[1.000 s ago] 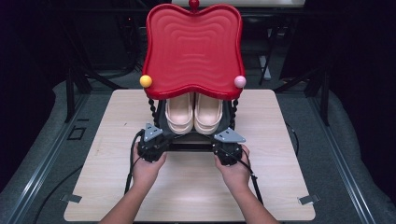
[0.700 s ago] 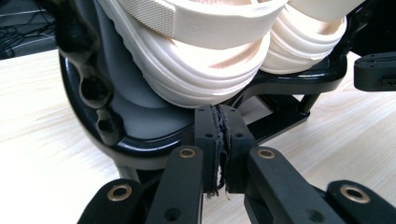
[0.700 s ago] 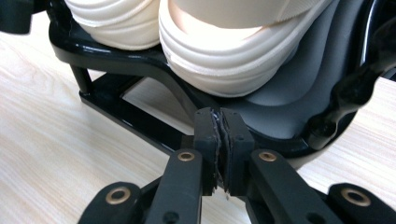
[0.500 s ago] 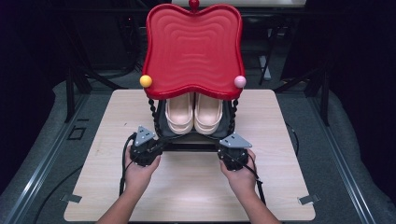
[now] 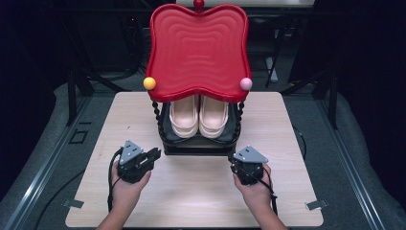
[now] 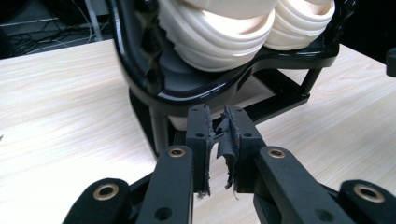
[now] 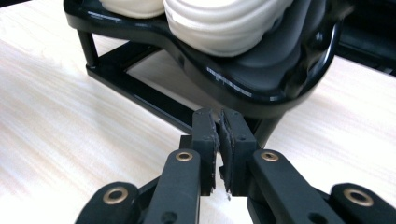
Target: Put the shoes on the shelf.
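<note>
A two-tier rack [image 5: 198,143] stands on the tabletop [image 5: 201,191], toward its far half and roughly centred. Its red top tray [image 5: 198,48] is bare, with a yellow knob [image 5: 149,83] and a pink knob [image 5: 246,84] at its front corners. On the black lower shelf [image 6: 219,81] a pair of cream shoes [image 5: 199,116] sits side by side, both fully on the shelf and touching each other.

The left hand-held gripper [image 5: 154,154] is near the rack's front left corner, the right hand-held gripper [image 5: 231,159] near its front right corner; both are just in front of the base and apart from it. In the left gripper view the jaws of that gripper [image 6: 218,135] are pressed nearly together with nothing but their frayed pads between them. In the right gripper view the right one [image 7: 219,135] is clenched likewise and empty.

As I judge it, the loading or placing of the rack looks done: shoes are seated, the rack stands square, and neither tool carries anything. If the work is to move the rack, that grip is not yet taken; each gripper would need to spread its jaws and close on a post or the base frame [image 7: 135,79]. The top tray offers room if more is to be stowed.
</note>
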`<state>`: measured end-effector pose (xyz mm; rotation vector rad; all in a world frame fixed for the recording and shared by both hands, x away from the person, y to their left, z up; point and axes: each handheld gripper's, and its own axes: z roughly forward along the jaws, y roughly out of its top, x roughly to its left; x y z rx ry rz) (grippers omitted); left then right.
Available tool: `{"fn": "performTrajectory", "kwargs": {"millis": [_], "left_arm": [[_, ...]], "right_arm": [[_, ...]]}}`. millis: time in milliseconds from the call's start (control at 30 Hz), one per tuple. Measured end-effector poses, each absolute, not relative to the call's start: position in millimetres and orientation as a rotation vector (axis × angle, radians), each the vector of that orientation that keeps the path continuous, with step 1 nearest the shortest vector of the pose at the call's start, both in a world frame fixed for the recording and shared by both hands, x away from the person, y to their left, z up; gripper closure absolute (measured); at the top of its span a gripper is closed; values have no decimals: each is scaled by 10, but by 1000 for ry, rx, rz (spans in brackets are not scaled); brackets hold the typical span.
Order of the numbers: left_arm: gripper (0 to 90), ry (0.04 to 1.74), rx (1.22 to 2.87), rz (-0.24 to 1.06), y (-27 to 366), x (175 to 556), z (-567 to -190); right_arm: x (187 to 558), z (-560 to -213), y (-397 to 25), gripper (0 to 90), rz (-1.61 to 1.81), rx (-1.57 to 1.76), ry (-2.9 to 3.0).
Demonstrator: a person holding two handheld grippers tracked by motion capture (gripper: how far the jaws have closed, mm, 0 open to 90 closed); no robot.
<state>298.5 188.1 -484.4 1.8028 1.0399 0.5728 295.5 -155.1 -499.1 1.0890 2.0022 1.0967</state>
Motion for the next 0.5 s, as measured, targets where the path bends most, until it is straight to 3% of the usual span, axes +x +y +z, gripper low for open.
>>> {"fn": "performTrajectory", "kwargs": {"millis": [300,500], "left_arm": [[757,1083,1781,561,2118,2800,-5002],[627,1107,1735,550,2237,2715,-5158]], "right_arm": [[2826,-5060,-1691,837,1093,1132,2009],[2775,-5116,-1759,768,1098,1159,2018]]}}
